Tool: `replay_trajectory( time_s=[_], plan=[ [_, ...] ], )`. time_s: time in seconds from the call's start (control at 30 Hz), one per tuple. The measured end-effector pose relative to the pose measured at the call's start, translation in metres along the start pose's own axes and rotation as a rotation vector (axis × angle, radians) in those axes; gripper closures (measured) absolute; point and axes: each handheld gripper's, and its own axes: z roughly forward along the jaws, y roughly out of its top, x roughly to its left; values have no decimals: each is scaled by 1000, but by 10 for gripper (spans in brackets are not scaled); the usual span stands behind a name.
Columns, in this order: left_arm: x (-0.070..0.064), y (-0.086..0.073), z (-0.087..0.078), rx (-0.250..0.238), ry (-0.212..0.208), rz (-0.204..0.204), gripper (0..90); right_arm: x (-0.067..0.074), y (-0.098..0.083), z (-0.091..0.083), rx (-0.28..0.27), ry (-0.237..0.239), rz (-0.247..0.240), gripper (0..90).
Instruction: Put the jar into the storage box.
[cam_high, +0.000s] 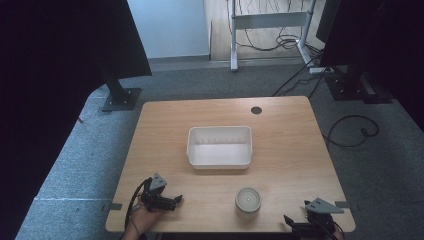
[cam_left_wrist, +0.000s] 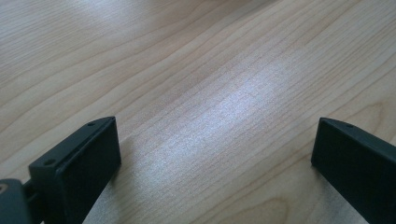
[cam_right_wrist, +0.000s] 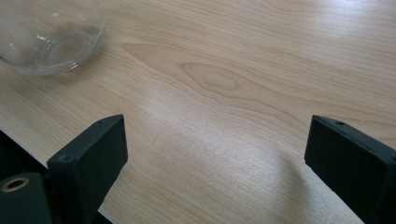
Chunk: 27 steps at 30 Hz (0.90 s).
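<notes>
A white rectangular plastic tub sits mid-way on the light wooden table. A clear round glass jar stands near the front edge. Left gripper at the front-left corner, jaws wide, nothing between. Right gripper at front-right, jaws likewise wide and empty.

The left tongs were spread wide, with bare wood showing across the whole gap between the two black jaws. One jaw rose from the lower left corner of the frame, its flat inner face turned toward the centre and two small screw holes visible on its top edge. The other jaw entered at the lower right and was cut off by the frame edge. The bench lay beneath, pale wood with fine grain running diagonally, and a soft bright sheen crossed the middle of the frame.
</notes>
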Motion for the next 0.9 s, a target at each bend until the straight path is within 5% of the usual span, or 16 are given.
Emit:
replay_trajectory(
  time_s=[0.9],
  plan=[
    [0, 0, 0, 3, 1, 1, 3, 8, 3, 6, 64, 0, -74, 30]
  ],
)
